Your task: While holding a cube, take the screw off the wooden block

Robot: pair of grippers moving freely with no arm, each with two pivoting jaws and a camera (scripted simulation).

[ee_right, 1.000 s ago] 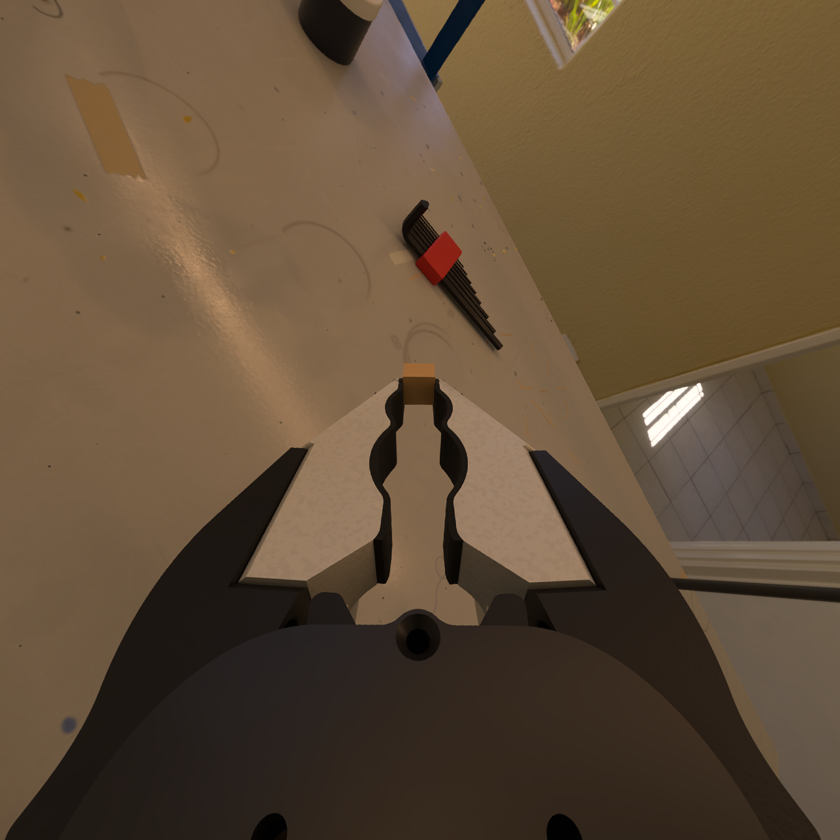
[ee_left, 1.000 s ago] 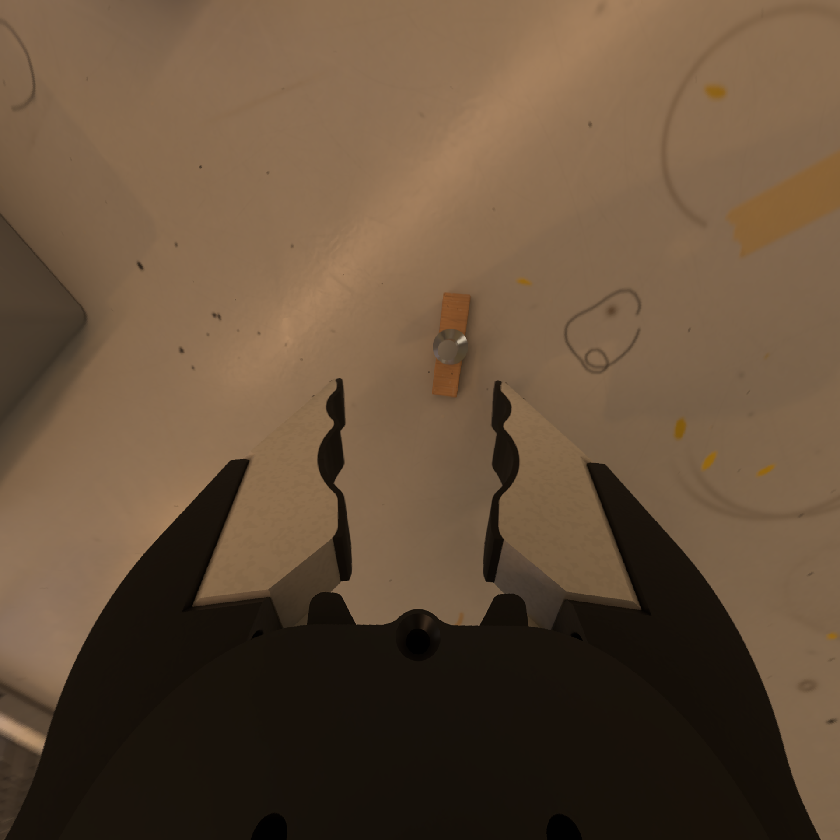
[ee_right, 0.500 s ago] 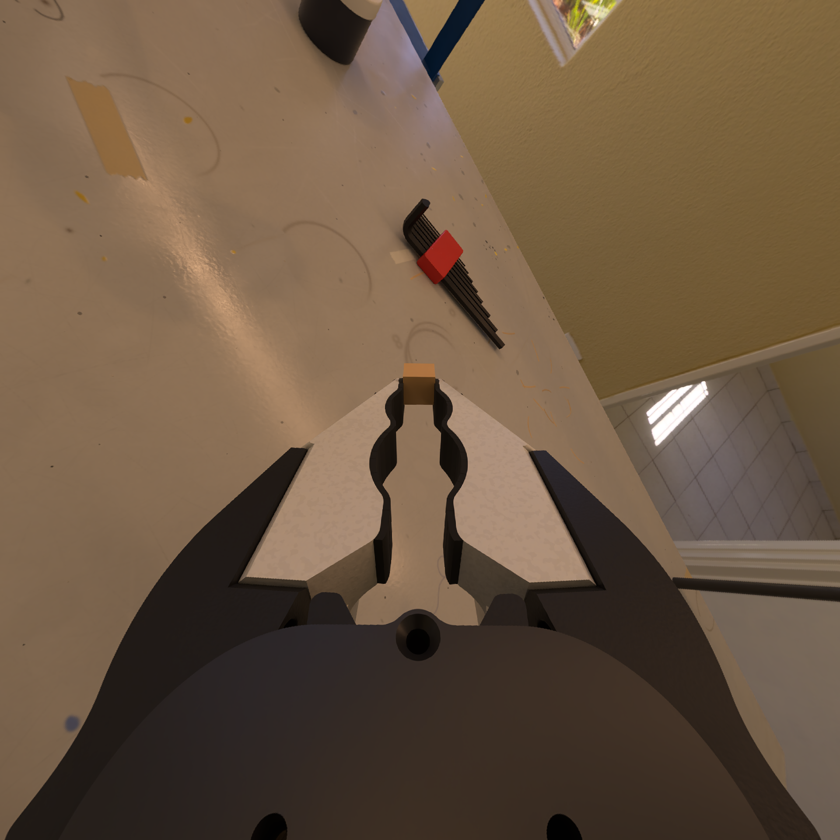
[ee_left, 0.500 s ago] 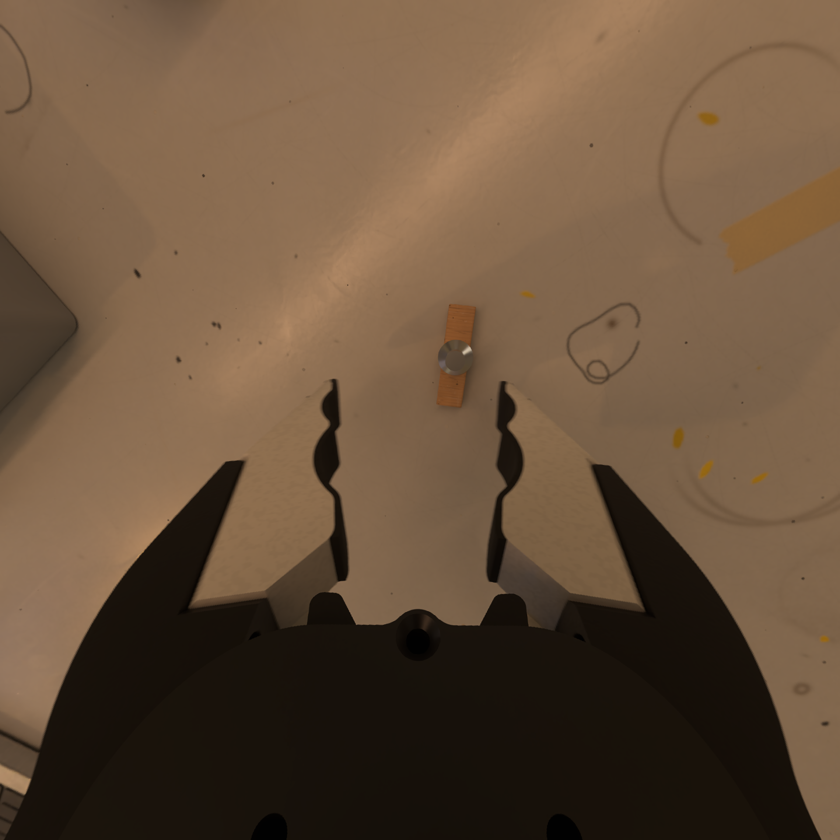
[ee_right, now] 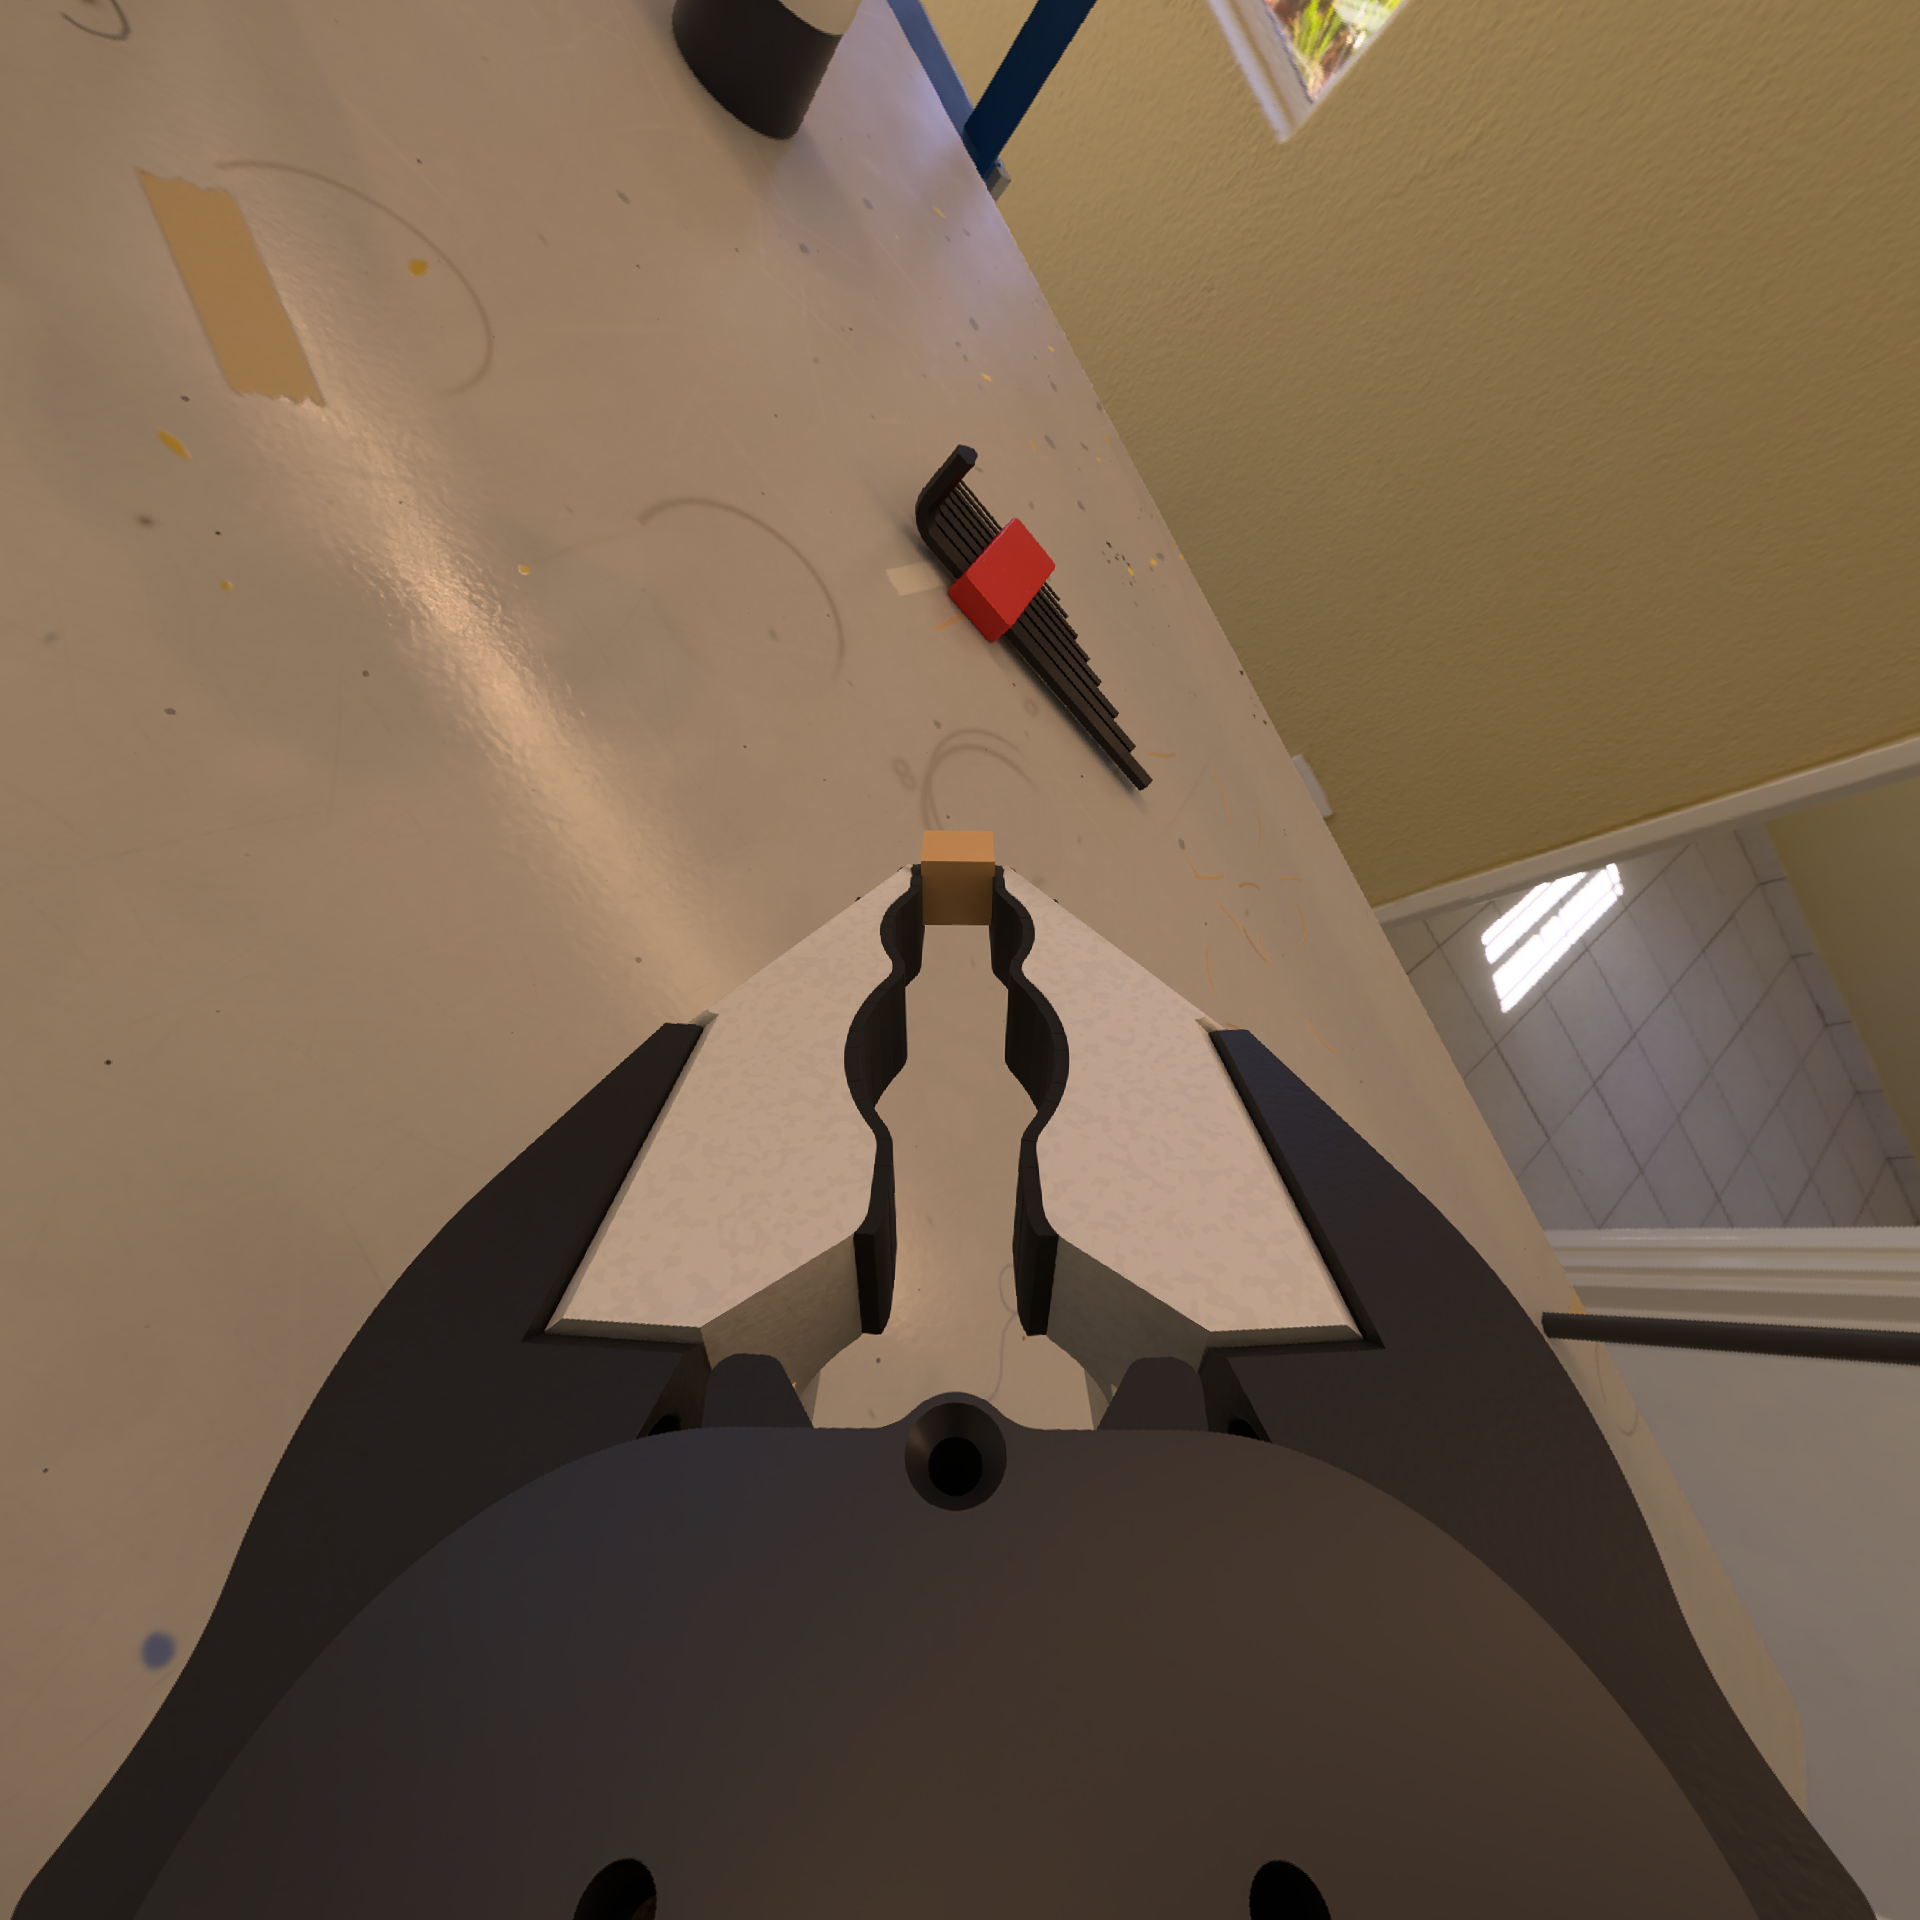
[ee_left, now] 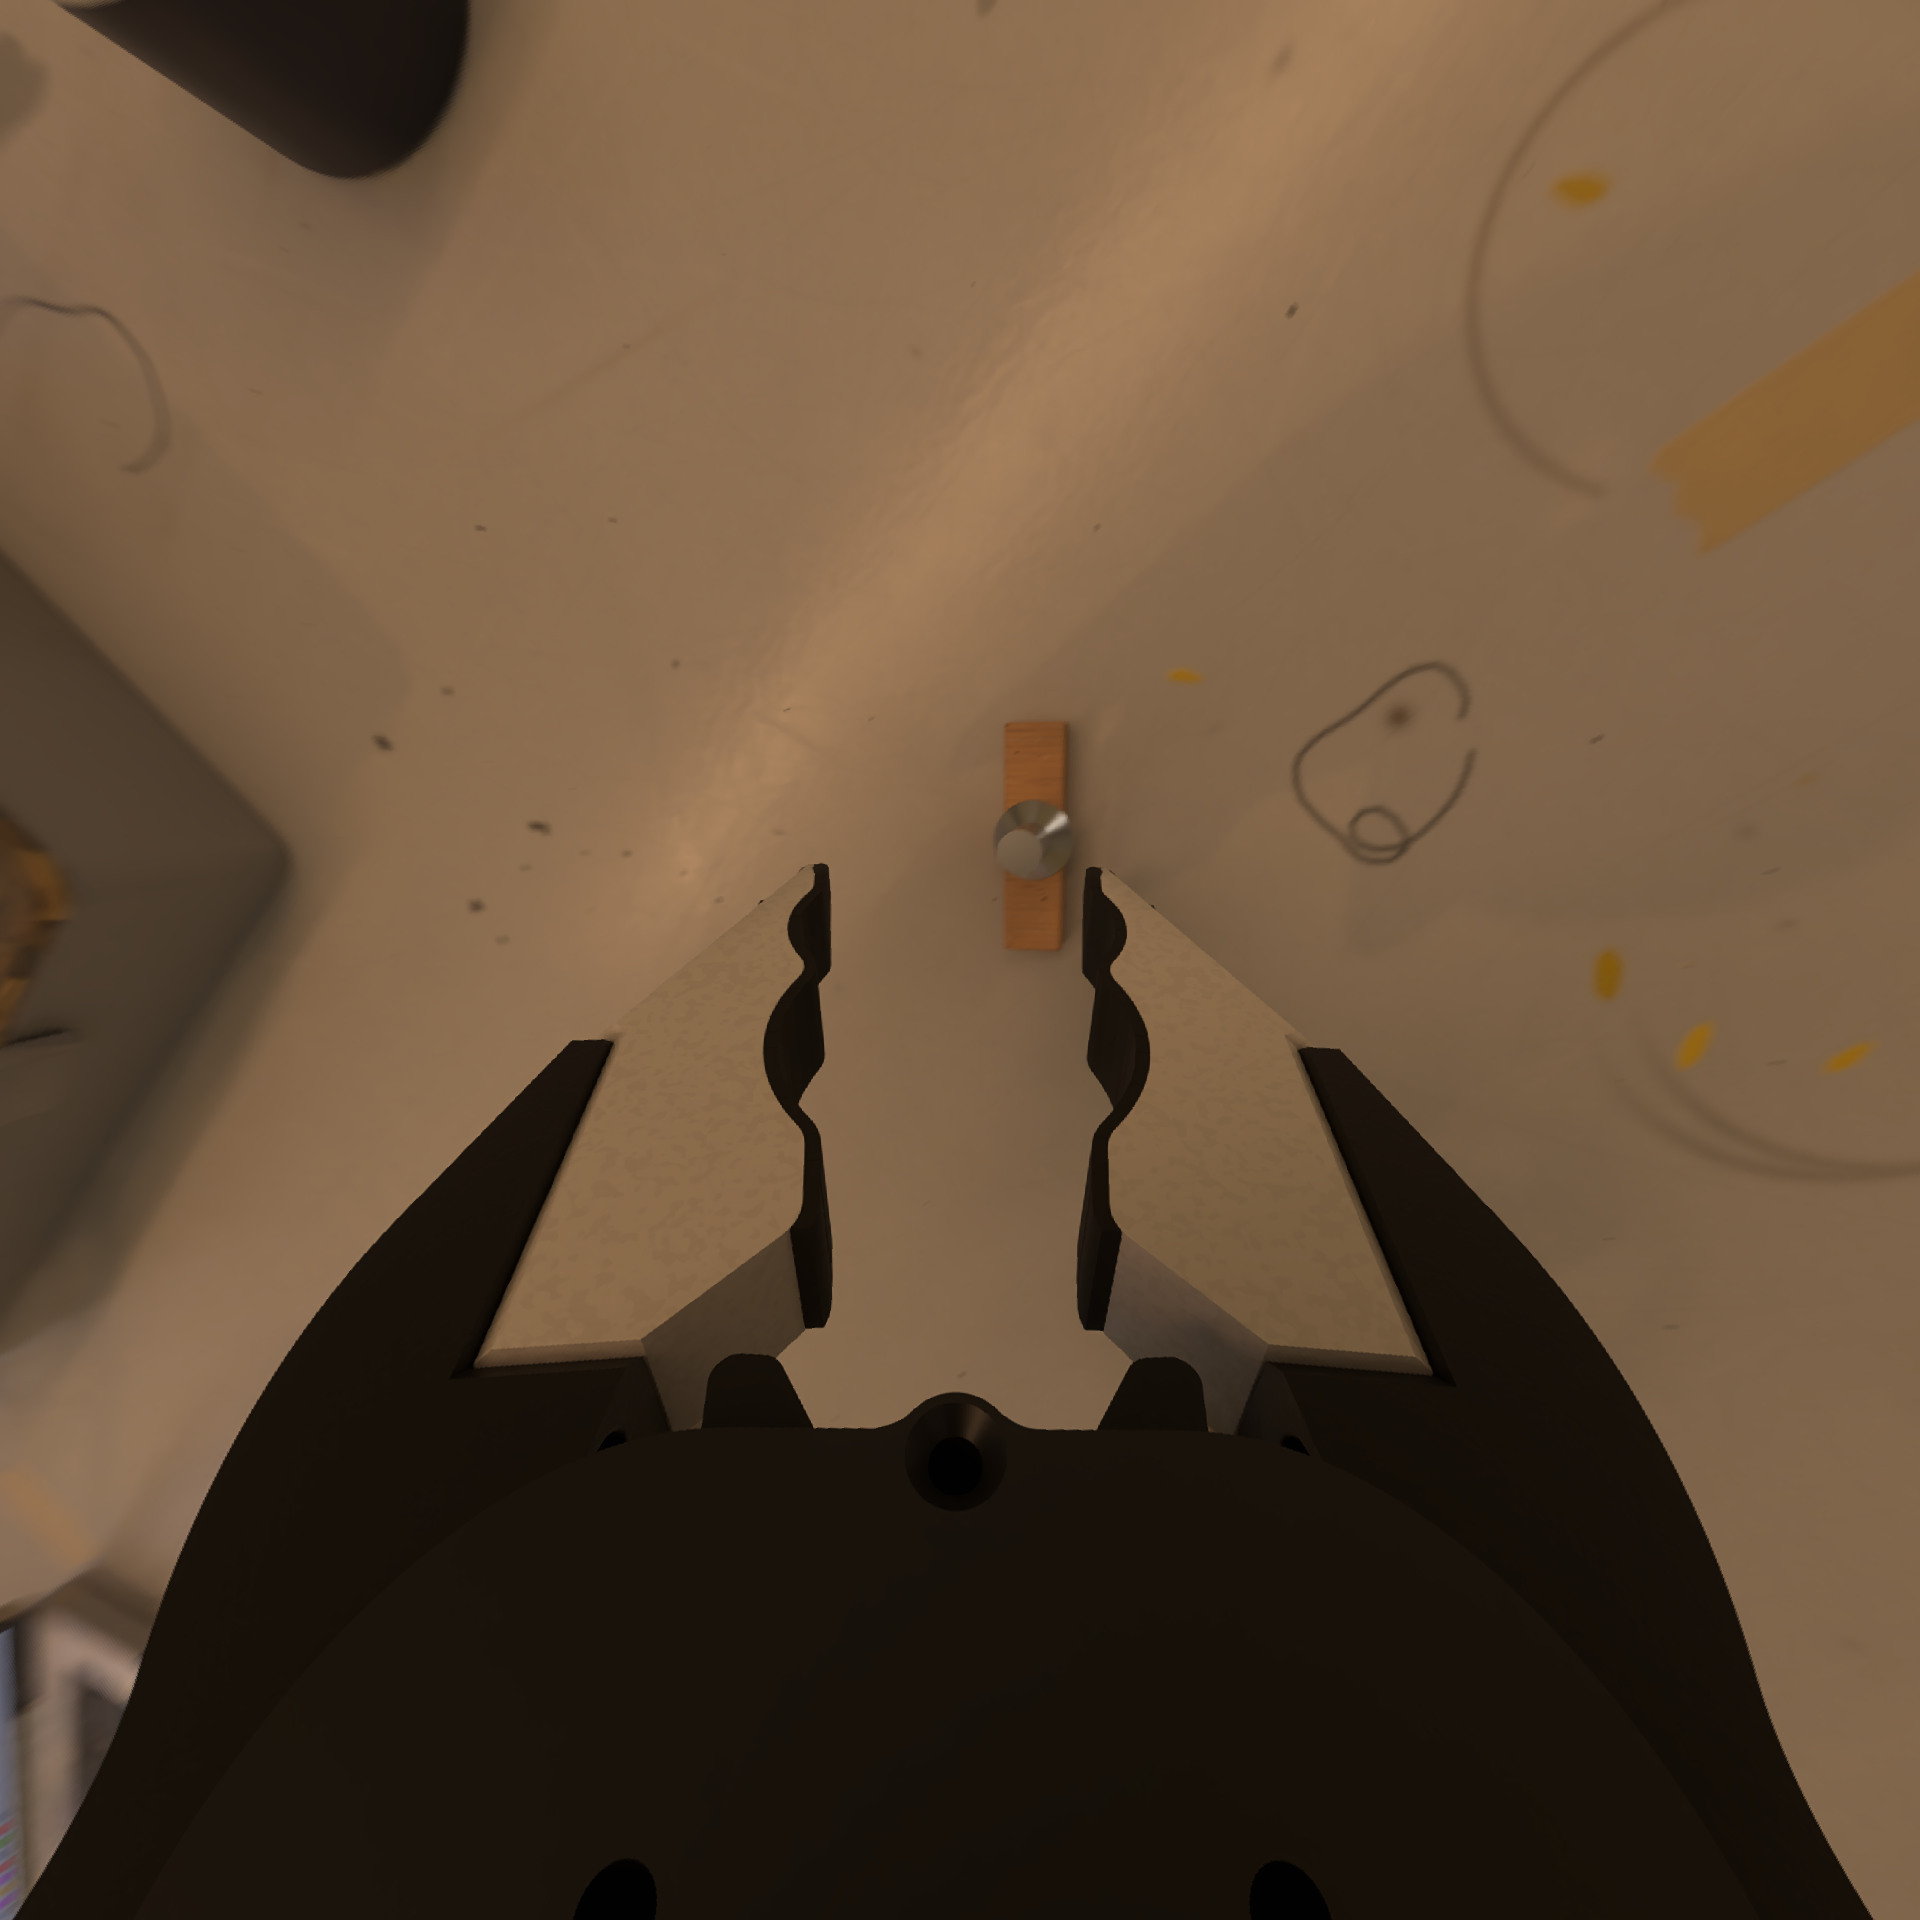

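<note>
In the left wrist view a small, narrow wooden block (ee_left: 1035, 758) lies on the beige table, with a silver screw (ee_left: 1031, 840) standing in its middle, head towards the camera. My left gripper (ee_left: 954, 883) is open and empty above the table; the block and screw sit just ahead of its right fingertip (ee_left: 1099, 896). In the right wrist view my right gripper (ee_right: 957, 883) is shut on a small tan wooden cube (ee_right: 957, 878), held at the fingertips above the table.
A set of black hex keys in a red holder (ee_right: 1003, 579) lies near the table's right edge (ee_right: 1226, 665). A dark cylinder (ee_right: 758, 62) stands at the far end. Strips of tape (ee_left: 1787, 416) (ee_right: 231, 291) stick to the table. A grey flat object (ee_left: 114, 831) lies at the left.
My left gripper has moved towards the block and screw, which now lie closer to its fingertips, and its jaws have narrowed. The right gripper and cube have barely moved.
</note>
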